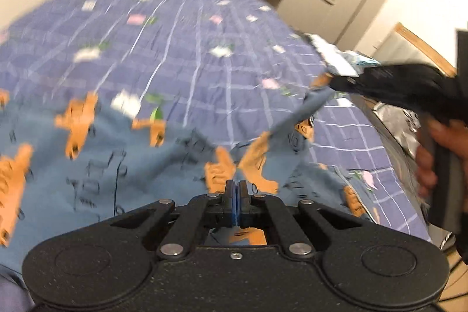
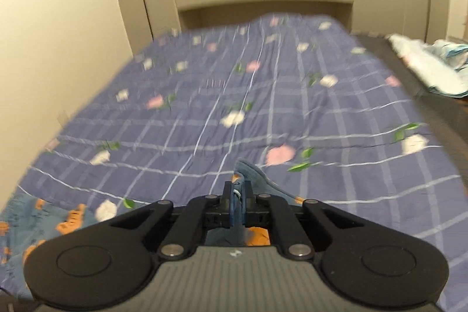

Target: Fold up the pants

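Two grippers were at work over the bed [image 2: 204, 113], and both had their jaws together. In the right wrist view the right gripper [image 2: 237, 189] was clamped on a fold of the pants [image 2: 251, 174]; we saw blue cloth and a bit of cord between the pads. In the left wrist view the left gripper [image 1: 237, 189] had its blue pads pressed together. The pants [image 1: 117, 160] lay directly under and before it, but we could not tell if any cloth was pinched between the pads, because the picture was blurred.

The pants, blue with orange figures, were spread on the checked bedcover [image 1: 181, 28] on the near side of the bed. One part of them was lifted into the air toward the right gripper [image 1: 333, 78], which a hand [image 1: 438, 154] held at the right edge of the left view.

We judged that the fold was only at its beginning: one edge was picked up and the cloth was not yet laid over itself. The next move, we thought, called for carrying the raised edge across to the other side while the rest stayed flat, and for keeping the cloth tight enough that it did not bunch. The grip on the cord end looked thin, so it could slip.
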Available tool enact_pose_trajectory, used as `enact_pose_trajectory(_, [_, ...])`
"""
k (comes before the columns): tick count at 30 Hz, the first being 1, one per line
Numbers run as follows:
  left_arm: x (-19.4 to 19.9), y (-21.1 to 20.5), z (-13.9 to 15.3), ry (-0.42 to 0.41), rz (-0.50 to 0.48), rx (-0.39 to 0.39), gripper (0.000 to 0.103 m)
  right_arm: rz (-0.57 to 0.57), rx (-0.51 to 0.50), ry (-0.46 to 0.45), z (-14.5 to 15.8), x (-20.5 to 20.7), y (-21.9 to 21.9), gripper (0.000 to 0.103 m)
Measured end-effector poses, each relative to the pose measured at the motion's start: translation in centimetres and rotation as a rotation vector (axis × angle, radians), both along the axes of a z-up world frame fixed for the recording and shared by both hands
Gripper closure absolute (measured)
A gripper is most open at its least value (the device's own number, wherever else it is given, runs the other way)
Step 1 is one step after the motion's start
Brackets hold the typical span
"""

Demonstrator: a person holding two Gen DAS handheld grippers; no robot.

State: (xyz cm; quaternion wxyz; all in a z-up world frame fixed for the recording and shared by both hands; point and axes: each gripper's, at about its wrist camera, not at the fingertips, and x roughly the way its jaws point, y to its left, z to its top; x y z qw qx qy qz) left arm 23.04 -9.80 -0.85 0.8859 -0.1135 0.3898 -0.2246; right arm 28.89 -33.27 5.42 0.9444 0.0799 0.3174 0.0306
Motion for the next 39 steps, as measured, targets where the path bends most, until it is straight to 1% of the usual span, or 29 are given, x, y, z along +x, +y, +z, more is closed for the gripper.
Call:
enact_pose_trajectory(2, [-1.0, -0.6, 1.0, -0.022, -0.038, 0.02, 0.103, -0.032, 0.035, -0.038, 0.8, -3.3, -1.8, 0.098])
enact_pose_trajectory(5, [-2.6, -1.9, 1.3, -0.032, -0.102, 0.062, 0.103, -0.094, 0.124, -0.054, 0.1, -8.6, -5.0, 0.098])
enact_pose_trajectory(7, [-3.7, -2.8, 0.8, -0.027, -0.143, 0.101, 0.103, -0.133, 0.176, -0.031, -1.7, -11.5, -6.6, 0.098])
enact_pose_trajectory(9, [-4.6, -3.8, -0.1, -0.028, -0.177, 0.154, 0.103, -0.166, 0.213, 0.004, -4.0, -13.3, -7.7, 0.098])
enact_pose_trajectory(11, [-5.0, -4.4, -1.4, -0.005, -0.195, 0.195, 0.103, -0.189, 0.25, 0.041, -6.5, -14.5, -8.3, 0.098])
enact_pose_trajectory(14, [-5.0, -4.8, -2.9, 0.037, -0.211, 0.233, 0.103, -0.196, 0.291, 0.083, -9.7, -15.9, -8.8, 0.097])
enact_pose_trajectory(15, [-4.9, -5.0, -3.0, 0.05, -0.224, 0.238, 0.101, -0.193, 0.314, 0.093, -10.5, -16.2, -9.0, 0.097])
enact_pose_trajectory(16, [-4.9, -5.0, -2.9, 0.055, -0.226, 0.238, 0.098, -0.194, 0.322, 0.094, -11.0, -16.7, -9.2, 0.092])
enact_pose_trajectory(17, [-4.8, -5.1, -2.8, 0.059, -0.226, 0.239, 0.089, -0.195, 0.322, 0.089, -11.5, -17.3, -9.2, 0.09])
enact_pose_trajectory(18, [-4.7, -5.2, -2.5, 0.064, -0.227, 0.238, 0.08, -0.195, 0.325, 0.083, -11.8, -17.7, -9.2, 0.086])
enact_pose_trajectory(19, [-4.3, -5.4, -2.3, 0.068, -0.228, 0.235, 0.075, -0.194, 0.336, 0.075, -12.0, -18.0, -9.4, 0.076])
enact_pose_trajectory(20, [-4.0, -5.7, -1.9, 0.067, -0.229, 0.231, 0.064, -0.187, 0.347, 0.063, -12.1, -18.3, -9.6, 0.068])
enact_pose_trajectory(21, [-3.8, -6.1, -1.3, 0.064, -0.23, 0.222, 0.051, -0.179, 0.352, 0.05, -12.2, -18.7, -9.7, 0.055])
enact_pose_trajectory(22, [-3.4, -6.5, -1.0, 0.059, -0.229, 0.213, 0.045, -0.167, 0.354, 0.034, -12.3, -19.0, -9.6, 0.045])
enact_pose_trajectory(23, [-2.9, -7.0, -0.6, 0.051, -0.229, 0.204, 0.035, -0.153, 0.351, 0.023, -12.3, -19.2, -9.6, 0.041])
enact_pose_trajectory(24, [-2.2, -7.8, -0.1, 0.04, -0.234, 0.195, 0.031, -0.14, 0.349, 0.017, -12.3, -19.2, -9.5, 0.033])
enact_pose_trajectory(25, [-1.6, -8.4, 0.2, 0.031, -0.24, 0.189, 0.03, -0.123, 0.352, 0.013, -12.2, -19.3, -9.5, 0.027])
enact_pose_trajectory(26, [-0.8, -9.3, 0.6, 0.021, -0.248, 0.185, 0.023, -0.104, 0.362, 0.009, -12.2, -19.3, -9.6, 0.024])
enact_pose_trajectory(27, [0.1, -10.2, 0.9, 0.011, -0.264, 0.181, 0.013, -0.091, 0.373, 0.008, -12.3, -19.3, -9.6, 0.017])
enact_pose_trajectory(28, [0.9, -11.2, 1.1, 0.003, -0.282, 0.178, 0.01, -0.071, 0.391, 0.007, -12.4, -19.2, -9.7, 0.013])
enact_pose_trajectory(29, [1.9, -12.2, 1.3, -0.007, -0.306, 0.175, 0.008, -0.049, 0.407, 0.004, -12.6, -19.1, -9.9, 0.011])
enact_pose_trajectory(30, [3.1, -13.5, 1.4, -0.014, -0.355, 0.176, 0.008, -0.035, 0.418, 0.003, -12.7, -19.0, -10.1, 0.009])
enact_pose_trajectory(32, [5.1, -15.9, 1.3, -0.013, -0.449, 0.176, 0.008, -0.005, 0.438, -0.004, -12.9, -18.8, -10.5, 0.008])
enact_pose_trajectory(35, [8.1, -18.9, 0.6, 0.024, -0.554, 0.182, 0.008, 0.017, 0.453, -0.013, -13.3, -18.4, -10.8, 0.008])
enact_pose_trajectory(38, [10.8, -21.2, -0.4, 0.095, -0.625, 0.157, 0.009, 0.01, 0.483, -0.015, -13.6, -18.0, -11.3, 0.016])
enact_pose_trajectory(39, [11.5, -21.9, -0.8, 0.124, -0.644, 0.145, 0.009, 0.003, 0.494, -0.014, -13.8, -17.9, -11.5, 0.02])
